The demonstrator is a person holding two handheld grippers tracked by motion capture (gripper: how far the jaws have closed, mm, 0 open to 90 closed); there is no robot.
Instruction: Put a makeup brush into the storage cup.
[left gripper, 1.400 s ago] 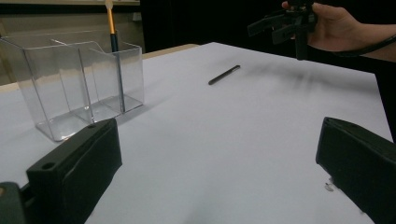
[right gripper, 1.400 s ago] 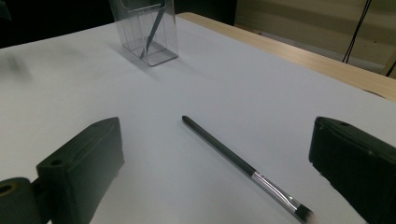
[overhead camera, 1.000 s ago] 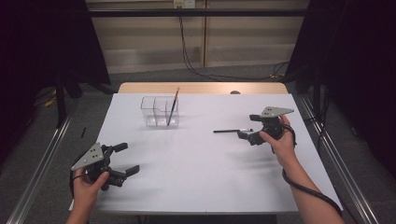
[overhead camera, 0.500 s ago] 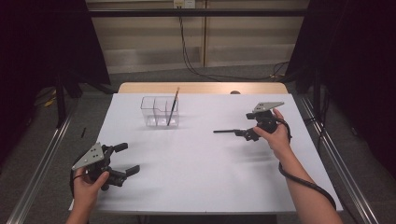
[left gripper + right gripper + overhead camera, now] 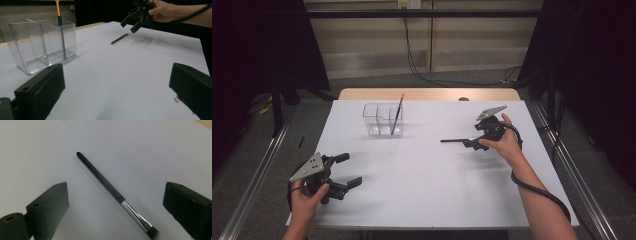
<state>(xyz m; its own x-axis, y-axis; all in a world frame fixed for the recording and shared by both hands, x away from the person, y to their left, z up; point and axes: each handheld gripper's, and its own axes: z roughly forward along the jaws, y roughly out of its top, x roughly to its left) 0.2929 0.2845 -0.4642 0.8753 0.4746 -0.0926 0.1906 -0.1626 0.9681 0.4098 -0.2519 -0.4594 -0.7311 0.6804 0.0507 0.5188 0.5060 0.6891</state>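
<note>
A black makeup brush with a silver ferrule lies flat on the white table, right of centre. My right gripper hovers over it, open, one jaw on either side, not touching. In the high view the brush pokes out to the left of that gripper. A clear divided container stands at the far middle-left, with an orange-handled brush leaning upright in its right compartment. My left gripper rests open near the front left corner, nothing between its jaws.
From the left gripper view, the container is close on the left, the black brush and the right gripper farther off. A wooden strip borders the table's far edge. Metal rails run along both sides.
My right gripper has shifted slightly left and farther away, settling over the black brush. The brush and my left gripper have stayed put.
</note>
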